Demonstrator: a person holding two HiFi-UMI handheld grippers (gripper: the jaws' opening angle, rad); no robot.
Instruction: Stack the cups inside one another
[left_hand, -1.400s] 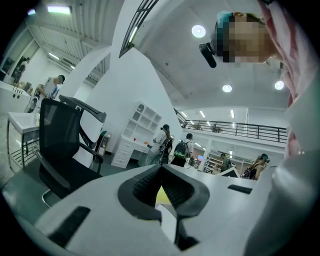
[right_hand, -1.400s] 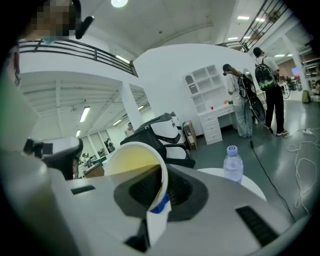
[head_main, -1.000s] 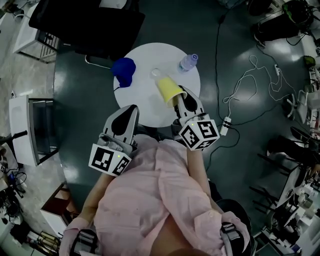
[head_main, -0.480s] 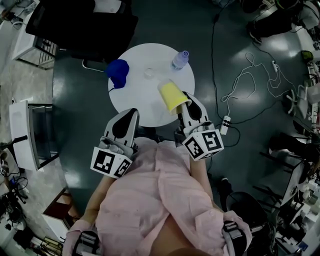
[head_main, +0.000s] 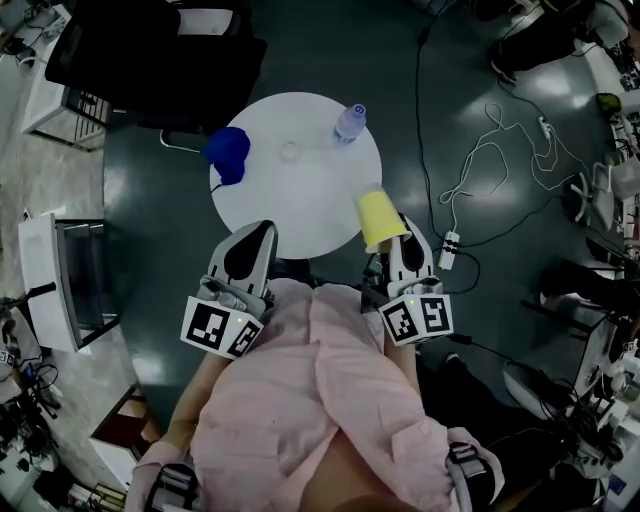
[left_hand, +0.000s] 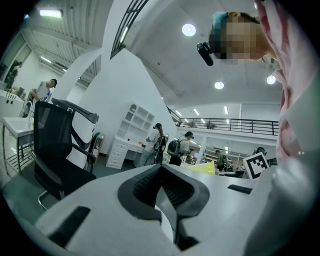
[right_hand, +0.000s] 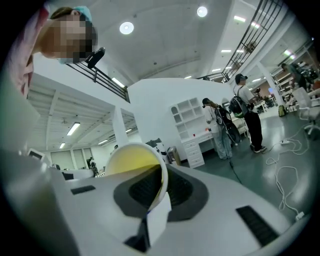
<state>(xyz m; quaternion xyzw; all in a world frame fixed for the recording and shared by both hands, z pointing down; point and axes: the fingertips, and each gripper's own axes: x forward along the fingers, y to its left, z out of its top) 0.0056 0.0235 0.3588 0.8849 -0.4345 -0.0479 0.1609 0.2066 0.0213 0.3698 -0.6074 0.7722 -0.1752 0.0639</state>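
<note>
A yellow cup (head_main: 380, 218) lies tilted over the right edge of the round white table (head_main: 300, 205), held by its rim. My right gripper (head_main: 393, 242) is shut on it; in the right gripper view the rim of the yellow cup (right_hand: 132, 161) sits pinched between the jaws of the right gripper (right_hand: 162, 175). A blue cup (head_main: 228, 152) lies at the table's left edge, and a small clear cup (head_main: 290, 152) stands near the middle. My left gripper (head_main: 257, 234) is shut with nothing in it at the table's near edge, jaws of the left gripper (left_hand: 161, 169) meeting.
A plastic bottle (head_main: 348, 122) stands at the table's far right. A black chair (head_main: 150, 55) is behind the table. Cables (head_main: 480, 160) and a power strip (head_main: 449, 247) lie on the floor to the right. A white cabinet (head_main: 45, 270) stands at left.
My right gripper has carried the yellow cup rightward and nearer, from over the table's middle to its right edge. The left gripper has barely moved.
</note>
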